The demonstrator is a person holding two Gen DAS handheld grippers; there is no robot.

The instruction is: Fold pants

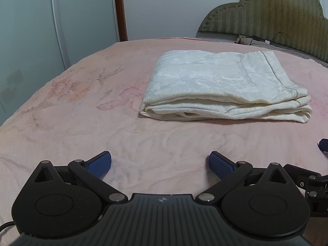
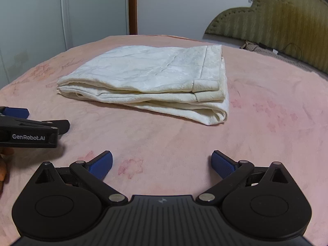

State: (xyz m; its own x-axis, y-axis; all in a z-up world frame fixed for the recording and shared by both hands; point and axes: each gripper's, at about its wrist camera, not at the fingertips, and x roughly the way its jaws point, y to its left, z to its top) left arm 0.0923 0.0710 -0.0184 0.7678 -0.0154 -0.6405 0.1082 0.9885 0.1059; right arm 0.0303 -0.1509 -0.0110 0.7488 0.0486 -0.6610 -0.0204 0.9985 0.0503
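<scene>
The cream-white pants (image 1: 223, 86) lie folded in a compact stack of layers on the pink bed; they also show in the right wrist view (image 2: 151, 78). My left gripper (image 1: 160, 165) is open and empty, low over the blanket, well short of the pants' near edge. My right gripper (image 2: 162, 164) is open and empty too, also short of the pants. The left gripper's body shows at the left edge of the right wrist view (image 2: 30, 131), and a blue right fingertip (image 1: 324, 145) shows at the right edge of the left wrist view.
The pink floral blanket (image 1: 82, 110) covers the bed. An olive padded headboard (image 1: 272, 14) stands at the back right, with cables and small items (image 1: 256, 40) at its foot. Pale wardrobe doors (image 1: 30, 30) and a brown door frame (image 1: 121, 8) stand behind.
</scene>
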